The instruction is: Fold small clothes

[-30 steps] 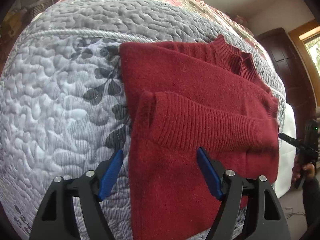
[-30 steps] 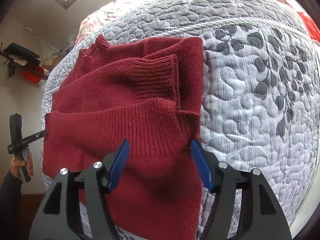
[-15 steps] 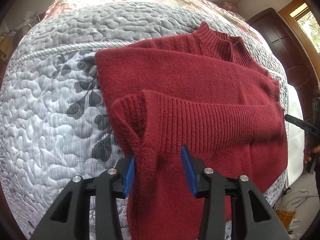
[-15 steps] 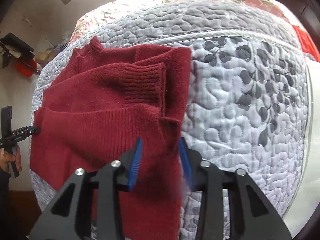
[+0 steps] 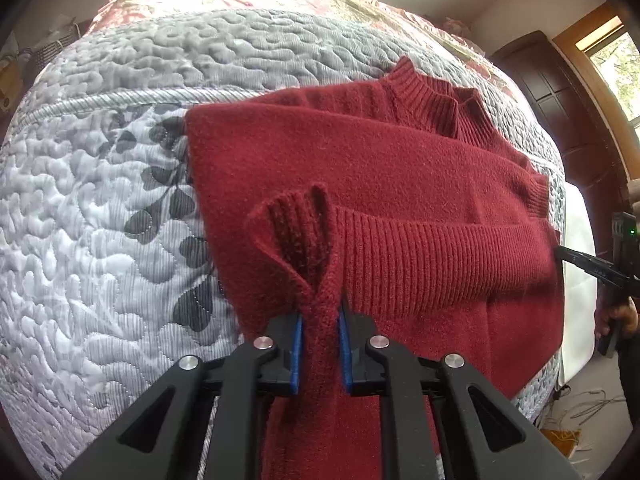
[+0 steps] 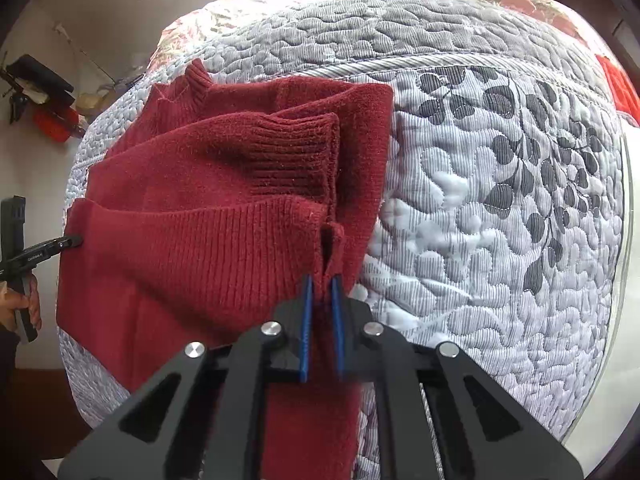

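Note:
A dark red knit sweater (image 5: 400, 184) lies on a grey quilted bedspread (image 5: 100, 220), sleeves folded across its body and collar at the far side. My left gripper (image 5: 320, 320) is shut on a pinched ridge of the ribbed hem at the sweater's left corner. In the right wrist view the same sweater (image 6: 200, 240) fills the left half, and my right gripper (image 6: 322, 300) is shut on the hem's right corner beside the bare bedspread (image 6: 500, 220). Each gripper also shows small at the other view's edge: right gripper (image 5: 560, 250), left gripper (image 6: 76, 240).
A dark wooden door (image 5: 560, 100) and a window stand beyond the bed's right side, with cables on the floor (image 5: 580, 404). A red and black item (image 6: 52, 124) hangs on the wall at left. A hand (image 6: 24, 304) holds the far gripper. Quilt extends widely around the sweater.
Both grippers stood wide open over the hem corners a second ago. They moved in, narrowed, and are now shut on bunched fabric, which stands up in a ridge.

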Available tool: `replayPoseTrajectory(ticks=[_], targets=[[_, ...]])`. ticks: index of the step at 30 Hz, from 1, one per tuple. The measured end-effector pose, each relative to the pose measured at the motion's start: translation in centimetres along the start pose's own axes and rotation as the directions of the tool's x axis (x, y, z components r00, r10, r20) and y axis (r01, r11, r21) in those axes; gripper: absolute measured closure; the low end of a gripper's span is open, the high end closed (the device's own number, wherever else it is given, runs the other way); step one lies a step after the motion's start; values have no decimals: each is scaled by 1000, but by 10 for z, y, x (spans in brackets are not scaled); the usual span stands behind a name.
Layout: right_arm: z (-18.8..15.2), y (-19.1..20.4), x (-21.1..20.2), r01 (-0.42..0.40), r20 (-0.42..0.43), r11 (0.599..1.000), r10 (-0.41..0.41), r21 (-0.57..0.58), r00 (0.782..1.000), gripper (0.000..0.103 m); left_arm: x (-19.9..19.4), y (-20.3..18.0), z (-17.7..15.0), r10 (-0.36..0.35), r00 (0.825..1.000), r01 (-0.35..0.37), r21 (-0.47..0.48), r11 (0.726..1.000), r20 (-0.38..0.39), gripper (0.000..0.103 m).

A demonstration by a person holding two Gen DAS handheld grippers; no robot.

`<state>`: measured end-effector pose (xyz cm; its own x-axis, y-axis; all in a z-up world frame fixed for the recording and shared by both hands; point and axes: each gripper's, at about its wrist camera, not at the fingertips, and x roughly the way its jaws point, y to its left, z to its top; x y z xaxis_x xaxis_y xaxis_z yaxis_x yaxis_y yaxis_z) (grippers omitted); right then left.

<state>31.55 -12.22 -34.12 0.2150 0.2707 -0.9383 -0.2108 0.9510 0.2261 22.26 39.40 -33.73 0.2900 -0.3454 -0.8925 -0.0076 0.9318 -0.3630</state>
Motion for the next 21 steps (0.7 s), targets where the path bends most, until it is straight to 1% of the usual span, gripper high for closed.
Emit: replayPoseTrajectory(ticks=[5,9,12,15,17,19,21], targets=[[-5,8,-31,2,71,1000,-2,1,997,97,-31,-1,-6,-16,996,17,-7,1000,88,91],[-9,10,-67,-4,143,999,-1,33,990,97,-69,-9,-16,-29,985,29,2,1000,169,91],[-6,20,-103,-16,218,1000,10,26,976,97,-99,-17,-16,-23,974,20,14,1000,226,91],[4,28,-132,-18,279,1000,14,10,960,97,-133,-23,-7,-30,956,22,31,999,292,91],[18,32,-147,-19,314,1000,19,-3,949,97,-151,-28,6,-34,944,18,51,999,329,91],[34,34,-153,-27,336,1000,29,-10,941,97,-163,-30,20,-39,932,15,69,997,359,91],[49,33,-154,-31,351,999,34,-16,936,97,-168,-31,37,-48,925,16,87,996,377,91]])
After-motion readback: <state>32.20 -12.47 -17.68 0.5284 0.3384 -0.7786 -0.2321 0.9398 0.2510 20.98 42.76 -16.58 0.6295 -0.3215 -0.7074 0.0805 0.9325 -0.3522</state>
